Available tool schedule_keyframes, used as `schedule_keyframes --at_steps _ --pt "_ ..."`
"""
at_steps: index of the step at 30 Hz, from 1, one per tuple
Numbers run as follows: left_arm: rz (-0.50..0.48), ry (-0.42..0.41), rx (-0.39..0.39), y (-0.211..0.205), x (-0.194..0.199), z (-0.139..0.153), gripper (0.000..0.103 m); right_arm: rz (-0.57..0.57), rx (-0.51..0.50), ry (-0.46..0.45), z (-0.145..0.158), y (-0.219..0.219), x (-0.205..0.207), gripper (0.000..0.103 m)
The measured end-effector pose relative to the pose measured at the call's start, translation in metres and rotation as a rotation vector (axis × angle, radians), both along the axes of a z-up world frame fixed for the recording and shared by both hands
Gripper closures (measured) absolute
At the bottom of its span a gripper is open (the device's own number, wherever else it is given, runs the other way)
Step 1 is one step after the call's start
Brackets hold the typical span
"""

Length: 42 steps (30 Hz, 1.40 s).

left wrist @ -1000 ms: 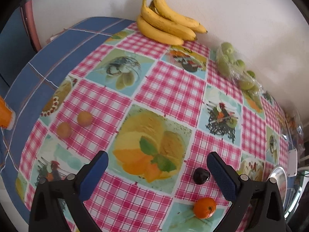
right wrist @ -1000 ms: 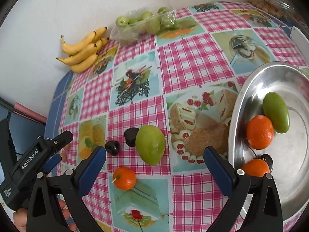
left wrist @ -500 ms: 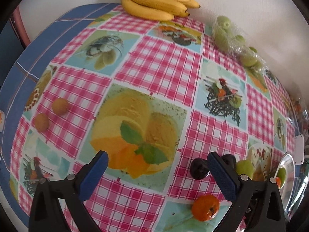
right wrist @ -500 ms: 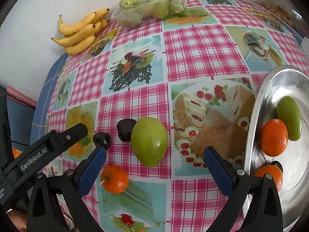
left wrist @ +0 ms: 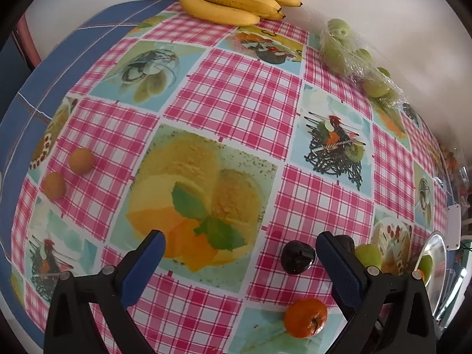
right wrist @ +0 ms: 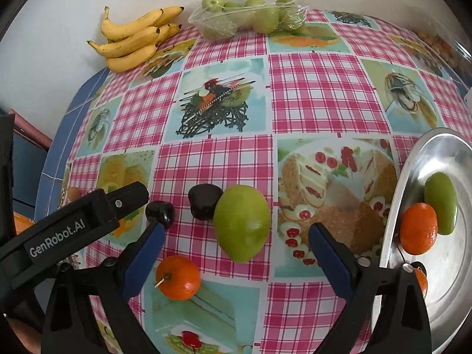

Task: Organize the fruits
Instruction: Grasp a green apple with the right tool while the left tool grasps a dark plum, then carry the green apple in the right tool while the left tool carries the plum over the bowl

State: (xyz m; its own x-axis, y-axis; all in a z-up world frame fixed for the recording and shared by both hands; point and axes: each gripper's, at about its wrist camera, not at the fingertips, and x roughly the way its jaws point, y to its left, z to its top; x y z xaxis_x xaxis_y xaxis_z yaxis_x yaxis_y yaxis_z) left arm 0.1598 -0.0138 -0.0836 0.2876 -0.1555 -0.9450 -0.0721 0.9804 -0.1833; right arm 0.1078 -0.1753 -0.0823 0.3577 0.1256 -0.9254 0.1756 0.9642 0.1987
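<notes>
A large green mango (right wrist: 242, 222) lies on the checked cloth between the fingers of my right gripper (right wrist: 236, 233). Its jaws are closing, with a gap on each side of the fruit. Two dark plums (right wrist: 205, 202) (right wrist: 160, 214) and a tangerine (right wrist: 178, 277) lie left of the mango. My left gripper (left wrist: 240, 239) hangs open low over the cloth, and one plum (left wrist: 296, 256) sits just inside its right finger. On the right, a steel plate (right wrist: 413, 162) holds a second green mango (right wrist: 441, 203) and two tangerines (right wrist: 419, 228).
Bananas (left wrist: 233, 0) and a bag of green fruit (left wrist: 351, 50) lie along the far wall. Two small yellow-orange fruits (left wrist: 81, 160) rest near the table's left edge. The left gripper's black finger (right wrist: 126, 197) reaches in close beside my right gripper's left finger.
Both grippers have sunk closer to the table. The right one moved until the green mango sat between its fingers, and its jaws narrowed a little. The plum now sits by the left gripper's right finger.
</notes>
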Motion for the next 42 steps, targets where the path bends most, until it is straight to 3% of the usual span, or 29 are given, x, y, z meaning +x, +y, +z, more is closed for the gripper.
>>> schedule_keyframes --at_steps 4,6,8,11,15,19,23,42 --pt "-0.012 0.014 -0.013 -0.005 -0.001 -0.002 0.002 0.001 0.003 0.007 -0.003 -0.001 0.0 0.025" --pt "-0.019 0.021 -0.026 -0.008 -0.001 -0.004 0.007 0.003 0.005 0.008 -0.004 -0.001 0.0 0.028" --pt "-0.035 0.025 -0.033 -0.011 -0.002 -0.004 0.019 0.013 0.015 0.019 -0.004 -0.001 0.0 0.037" --pt "-0.051 0.021 -0.054 -0.014 -0.001 -0.003 0.024 0.016 0.015 0.022 -0.005 0.001 0.001 0.044" --pt "-0.083 0.026 -0.087 -0.02 -0.001 -0.003 0.038 0.012 0.004 0.028 -0.005 0.0 0.001 0.058" --pt "-0.099 0.034 -0.109 -0.025 0.0 -0.006 0.06 -0.001 0.02 0.028 -0.004 -0.004 -0.001 0.062" --pt "-0.11 0.024 -0.12 -0.028 0.0 -0.004 0.071 -0.002 0.021 0.03 -0.004 -0.004 -0.002 0.062" --pt "-0.122 0.023 -0.164 -0.033 -0.001 0.001 0.076 -0.022 0.047 0.032 -0.002 -0.007 -0.004 0.062"
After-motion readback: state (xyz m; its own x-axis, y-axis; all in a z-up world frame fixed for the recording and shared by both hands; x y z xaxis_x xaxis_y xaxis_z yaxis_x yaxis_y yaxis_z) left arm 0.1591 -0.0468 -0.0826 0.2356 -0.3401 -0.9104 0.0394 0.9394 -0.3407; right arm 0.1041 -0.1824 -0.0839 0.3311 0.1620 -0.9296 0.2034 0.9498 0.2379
